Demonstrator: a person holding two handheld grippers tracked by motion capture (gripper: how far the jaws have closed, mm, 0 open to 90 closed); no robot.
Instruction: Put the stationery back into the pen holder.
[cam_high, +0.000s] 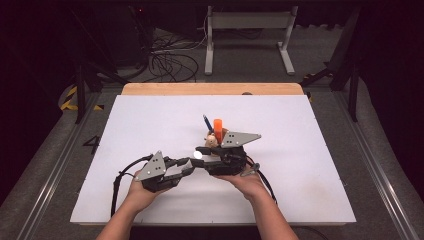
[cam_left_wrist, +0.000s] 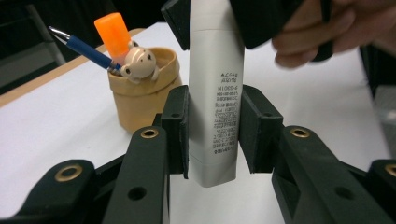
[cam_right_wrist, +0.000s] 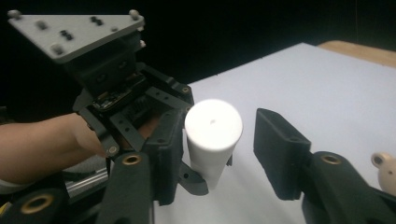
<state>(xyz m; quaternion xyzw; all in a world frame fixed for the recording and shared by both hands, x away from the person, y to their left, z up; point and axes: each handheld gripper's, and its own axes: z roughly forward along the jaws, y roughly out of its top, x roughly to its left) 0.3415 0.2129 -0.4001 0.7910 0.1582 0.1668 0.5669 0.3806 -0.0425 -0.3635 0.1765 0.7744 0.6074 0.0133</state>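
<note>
Handover in mid-air: you hold the white tube (cam_left_wrist: 215, 107) between the pads of your left gripper (cam_left_wrist: 214, 135), which is clamped on its printed lower part, while your right gripper (cam_right_wrist: 219, 149) has its jaws standing apart around the tube's round cap (cam_right_wrist: 213, 125). In the right gripper view one pad lies against the cap's side and the other stands clear of it, so that gripper is open and carries nothing. In the high view both grippers meet just above the white bench (cam_high: 150, 125), near its middle, with the tube bridging them. Just behind stands the tan cup (cam_left_wrist: 140, 93), which holds a blue pen (cam_left_wrist: 86, 50), an orange marker (cam_left_wrist: 112, 29) and a small bear figure (cam_left_wrist: 139, 63). By the look of it, the tube has passed into your left gripper's care. The next move calls for drawing the right gripper back off the cap without knocking the tube askew, and for keeping the left grip firm while you carry the tube clear of the cup.
</note>
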